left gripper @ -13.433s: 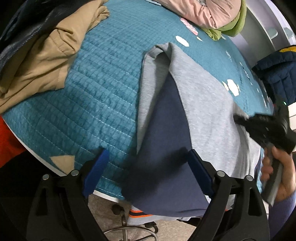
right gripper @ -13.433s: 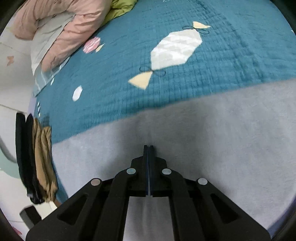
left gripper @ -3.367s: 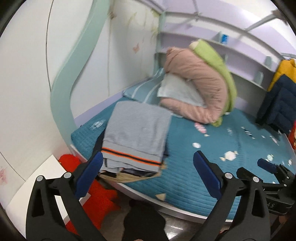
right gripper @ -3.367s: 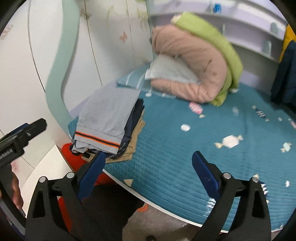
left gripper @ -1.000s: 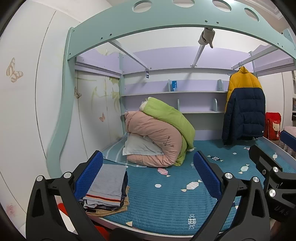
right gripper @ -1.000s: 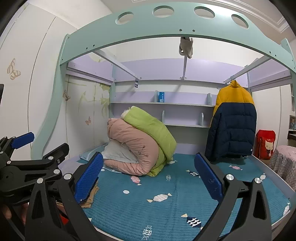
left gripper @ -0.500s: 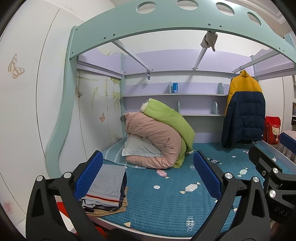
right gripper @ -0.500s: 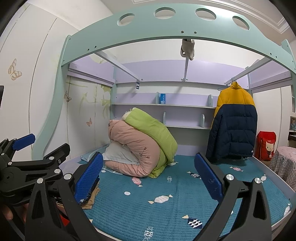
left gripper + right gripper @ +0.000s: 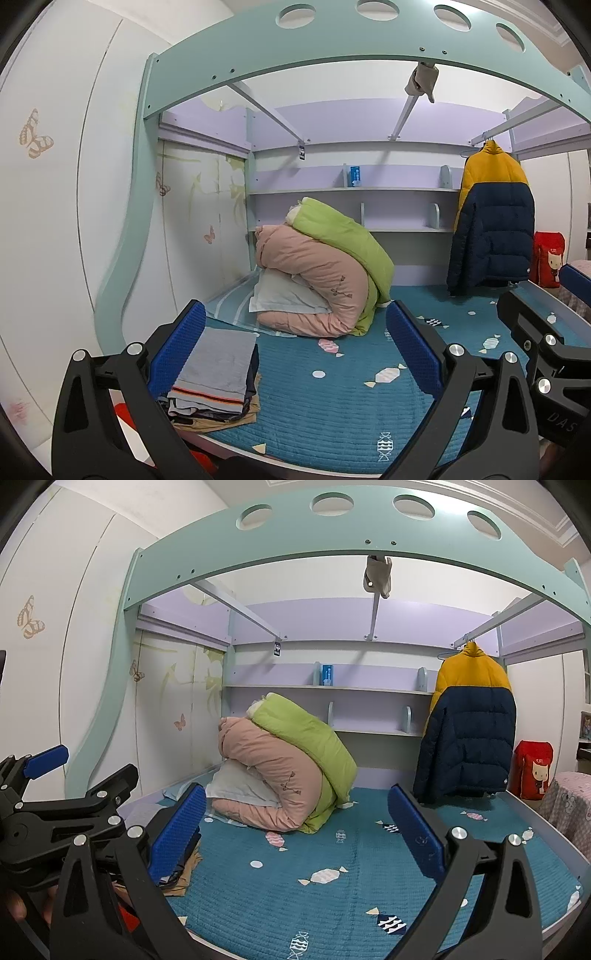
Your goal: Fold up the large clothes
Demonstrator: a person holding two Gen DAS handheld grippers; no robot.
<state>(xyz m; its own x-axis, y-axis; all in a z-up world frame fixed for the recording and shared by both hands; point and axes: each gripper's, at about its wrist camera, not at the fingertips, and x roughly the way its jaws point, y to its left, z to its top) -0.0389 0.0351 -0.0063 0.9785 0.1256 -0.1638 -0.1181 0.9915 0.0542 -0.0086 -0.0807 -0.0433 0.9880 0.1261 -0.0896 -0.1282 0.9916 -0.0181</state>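
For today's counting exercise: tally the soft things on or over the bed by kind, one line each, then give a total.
Rolled quilts: 2, pink and green
Pillows: 1
Hanging jackets: 1
Stacks of folded clothes: 1
Total: 5

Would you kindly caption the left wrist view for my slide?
Open left gripper held back from the bed, folded clothes stack at its near corner, bedding roll behind.

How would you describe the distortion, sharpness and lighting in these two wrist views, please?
Left wrist view: strong fisheye bending bows the green bed frame, dark corners, even indoor light, and the folded clothes stack is sharp between the open left tongs. Right wrist view: the same curvature and vignette, no glare, and the open right tongs cast no hard shadow on the blue quilt.
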